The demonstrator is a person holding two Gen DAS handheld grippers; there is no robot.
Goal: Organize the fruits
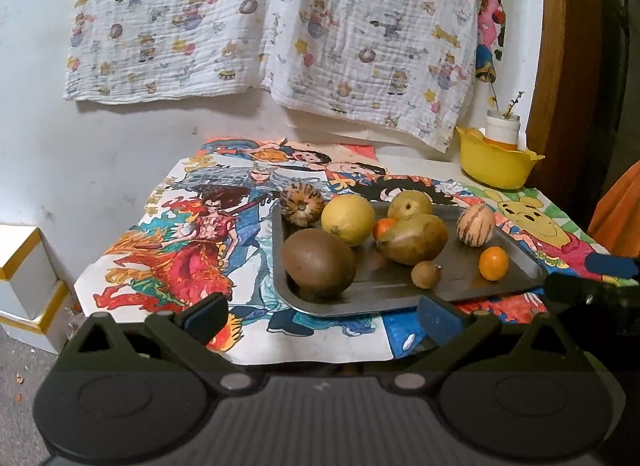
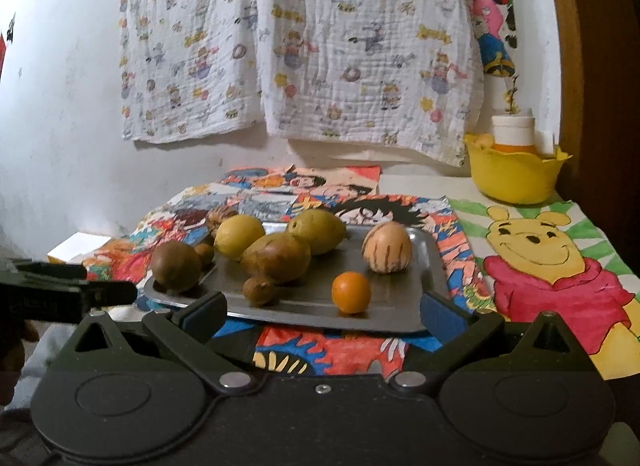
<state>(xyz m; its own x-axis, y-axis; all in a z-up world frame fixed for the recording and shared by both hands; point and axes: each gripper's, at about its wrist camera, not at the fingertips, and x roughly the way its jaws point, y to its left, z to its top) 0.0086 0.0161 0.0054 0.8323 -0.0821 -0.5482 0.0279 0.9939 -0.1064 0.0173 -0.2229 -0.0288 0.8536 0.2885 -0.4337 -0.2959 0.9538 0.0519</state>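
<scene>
A flat metal tray (image 1: 516, 262) holds smooth round fruit — a fuzzy brown kiwi (image 1: 319, 257) at its 9 o'clock edge and a glossy orange (image 2: 351, 292) toward 5. The brown pear (image 1: 412, 239) probably lies lengthwise across the tray. Left gripper (image 1: 322, 316) and right gripper (image 2: 323, 316) stand apart, empty, the tray at 12 o'clock beyond both.

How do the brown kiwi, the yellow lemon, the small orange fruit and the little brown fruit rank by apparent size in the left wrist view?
1. brown kiwi, though it sits nearest the camera, so its lead over the lemon is unsure
2. yellow lemon
3. small orange fruit
4. little brown fruit, close to the orange one
</scene>
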